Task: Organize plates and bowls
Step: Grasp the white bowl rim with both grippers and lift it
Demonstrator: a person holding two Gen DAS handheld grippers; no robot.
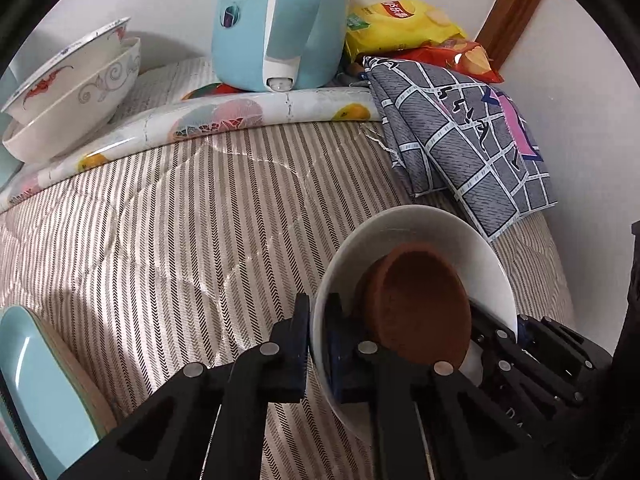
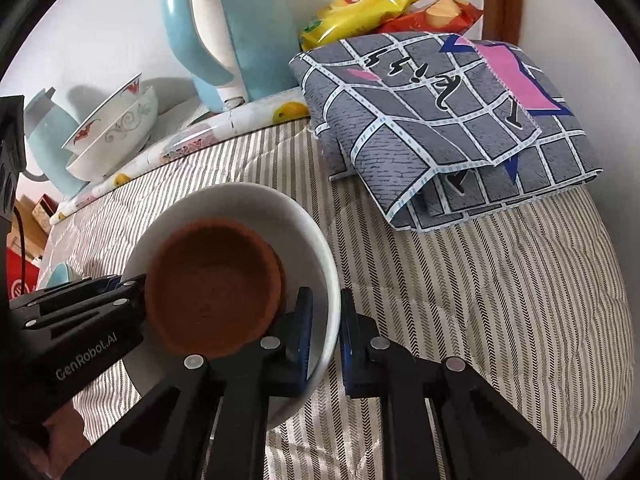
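Note:
A white bowl (image 1: 420,232) (image 2: 248,204) rests tilted on the striped quilt, and a smaller brown bowl (image 1: 424,304) (image 2: 212,296) lies inside it. My left gripper (image 1: 318,344) is shut on the white bowl's left rim, one finger inside and one outside. My right gripper (image 2: 326,332) is shut on the opposite rim in the same way. Each gripper also shows at the edge of the other's view, at the far side of the bowl. Two patterned white bowls (image 1: 72,92) (image 2: 116,132) sit nested at the back left.
Light blue plates (image 1: 40,380) lie at the near left. A pale blue kettle (image 1: 276,20) (image 2: 240,40) stands at the back behind a rolled floral mat (image 1: 240,112). A folded grey checked cloth (image 1: 460,140) (image 2: 440,120) and snack bags (image 1: 400,24) fill the back right.

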